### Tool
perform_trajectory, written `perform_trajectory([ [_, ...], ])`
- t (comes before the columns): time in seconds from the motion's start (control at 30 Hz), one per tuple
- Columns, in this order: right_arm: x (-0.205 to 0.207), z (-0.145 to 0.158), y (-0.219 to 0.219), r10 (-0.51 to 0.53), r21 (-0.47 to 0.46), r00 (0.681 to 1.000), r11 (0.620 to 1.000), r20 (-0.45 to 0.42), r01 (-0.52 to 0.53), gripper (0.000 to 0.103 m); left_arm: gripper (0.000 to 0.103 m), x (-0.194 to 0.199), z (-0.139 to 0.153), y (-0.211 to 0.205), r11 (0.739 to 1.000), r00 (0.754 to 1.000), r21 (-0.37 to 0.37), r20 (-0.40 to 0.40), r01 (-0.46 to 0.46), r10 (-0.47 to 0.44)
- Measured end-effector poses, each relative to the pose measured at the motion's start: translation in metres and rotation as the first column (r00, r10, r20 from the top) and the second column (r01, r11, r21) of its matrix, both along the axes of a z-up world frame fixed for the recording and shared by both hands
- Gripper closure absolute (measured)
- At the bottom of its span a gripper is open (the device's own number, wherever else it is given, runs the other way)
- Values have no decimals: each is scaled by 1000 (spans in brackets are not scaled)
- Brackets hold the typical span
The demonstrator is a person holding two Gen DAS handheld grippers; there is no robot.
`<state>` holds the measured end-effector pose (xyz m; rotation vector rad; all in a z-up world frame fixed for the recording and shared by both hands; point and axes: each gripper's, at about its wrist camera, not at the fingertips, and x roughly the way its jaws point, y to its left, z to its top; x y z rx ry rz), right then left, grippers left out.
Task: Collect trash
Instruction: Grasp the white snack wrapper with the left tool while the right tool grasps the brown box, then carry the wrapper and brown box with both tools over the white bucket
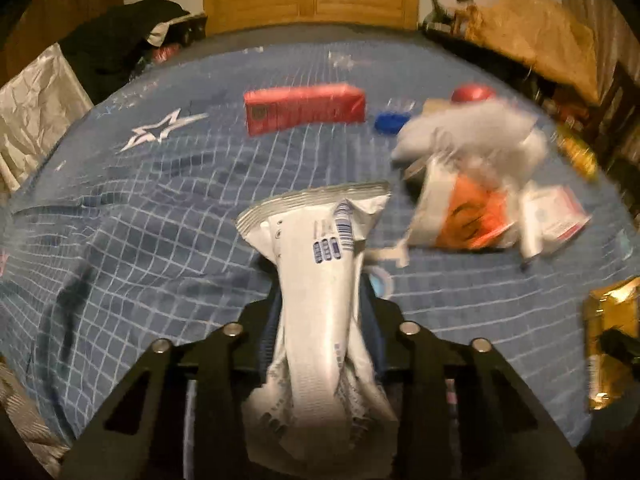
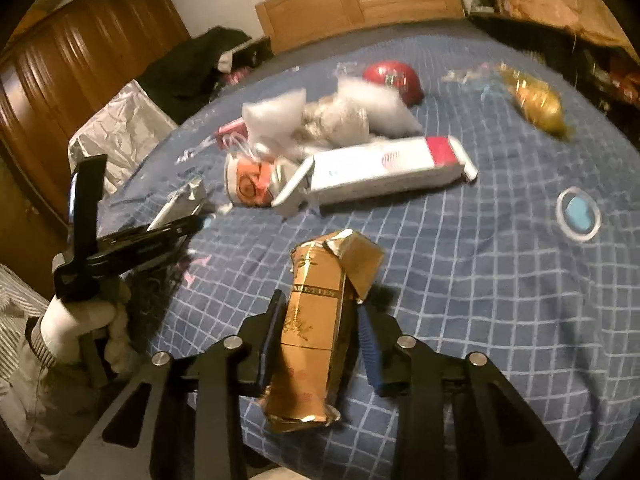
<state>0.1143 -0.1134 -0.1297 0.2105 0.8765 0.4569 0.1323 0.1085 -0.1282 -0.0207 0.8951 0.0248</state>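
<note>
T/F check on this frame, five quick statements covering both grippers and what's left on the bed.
1. The left gripper is shut on a white wrapper. True.
2. The right gripper is empty. False: it is shut on a gold carton.
3. A red box lies on the blue checked bedspread. True.
4. The white and red carton is held by a gripper. False: it lies on the bedspread, no gripper on it.
5. The bed is cleared of trash. False: a pile of white bags and a gold wrapper lie there too.
</note>
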Motion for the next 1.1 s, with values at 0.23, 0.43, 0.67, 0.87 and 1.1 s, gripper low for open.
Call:
perform_trajectory([
  [0.23,-19,68,-24,-99,11,968,995,233,99,67,70,-54,85,-45,995,967,-36,242,95,-83],
  [0.43,-39,114,-35,-138,-9,910,988,391,153,67,70,-95,126,-87,988,914,-37,387,152,-126],
  [0.67,-52,131,-38,-138,-44,880,983,455,177,67,69,-107,130,-103,988,898,-40,424,149,-118],
  [0.87,-58,133,-34,-128,-52,884,984,449,169,67,69,-105,126,-102,989,906,-47,409,140,-109],
  [1.1,-57,133,-32,-126,-54,887,985,443,167,67,69,-104,125,-101,989,909,-53,402,140,-107],
])
